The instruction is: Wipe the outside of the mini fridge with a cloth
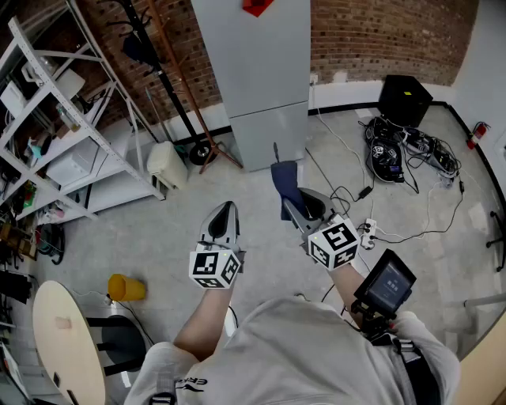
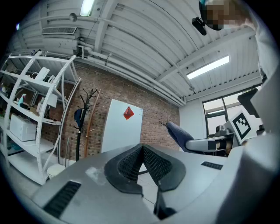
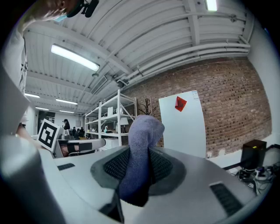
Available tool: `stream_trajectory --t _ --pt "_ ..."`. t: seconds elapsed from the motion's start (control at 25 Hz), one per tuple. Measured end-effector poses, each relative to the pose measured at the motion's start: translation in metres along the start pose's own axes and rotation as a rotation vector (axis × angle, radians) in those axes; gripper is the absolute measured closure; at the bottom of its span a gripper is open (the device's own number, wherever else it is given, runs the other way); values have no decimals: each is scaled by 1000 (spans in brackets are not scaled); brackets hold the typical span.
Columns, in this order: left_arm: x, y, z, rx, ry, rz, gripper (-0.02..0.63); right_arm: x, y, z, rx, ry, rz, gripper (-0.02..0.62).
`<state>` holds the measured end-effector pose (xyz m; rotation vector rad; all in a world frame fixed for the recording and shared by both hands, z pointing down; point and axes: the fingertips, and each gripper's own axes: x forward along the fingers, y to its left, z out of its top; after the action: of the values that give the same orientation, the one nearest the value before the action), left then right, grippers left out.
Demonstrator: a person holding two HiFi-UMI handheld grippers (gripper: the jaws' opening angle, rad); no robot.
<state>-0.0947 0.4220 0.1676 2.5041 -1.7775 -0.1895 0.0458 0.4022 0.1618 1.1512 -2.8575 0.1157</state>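
The white mini fridge (image 1: 257, 75) stands against the brick wall at the top centre; it also shows in the left gripper view (image 2: 121, 127) and the right gripper view (image 3: 183, 124). A red tag (image 1: 257, 6) hangs on its front. My right gripper (image 1: 289, 198) is shut on a blue cloth (image 1: 285, 181), which sticks up between its pads (image 3: 142, 148). My left gripper (image 1: 222, 217) is shut with nothing in it, its pads (image 2: 131, 164) meeting at the tips. Both grippers hang above the floor, well short of the fridge.
A white metal shelf rack (image 1: 55, 119) fills the left. A coat stand (image 1: 162, 75) leans beside the fridge, with a white bin (image 1: 168, 164) near its foot. Cables and a black box (image 1: 403, 99) lie at the right. A yellow cup (image 1: 125, 287) and a round table (image 1: 63, 348) are at the lower left.
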Motion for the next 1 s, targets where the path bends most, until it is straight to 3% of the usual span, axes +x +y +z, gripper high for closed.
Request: stream_trajectory --t 0.72,1.0 --pt "49 -27 -11 -8 -17 33 603 14 -61 -3 35 -32 81 482" --pt "88 1 -2 -47 -52 -4 603 57 -80 11 24 -60 94 482"
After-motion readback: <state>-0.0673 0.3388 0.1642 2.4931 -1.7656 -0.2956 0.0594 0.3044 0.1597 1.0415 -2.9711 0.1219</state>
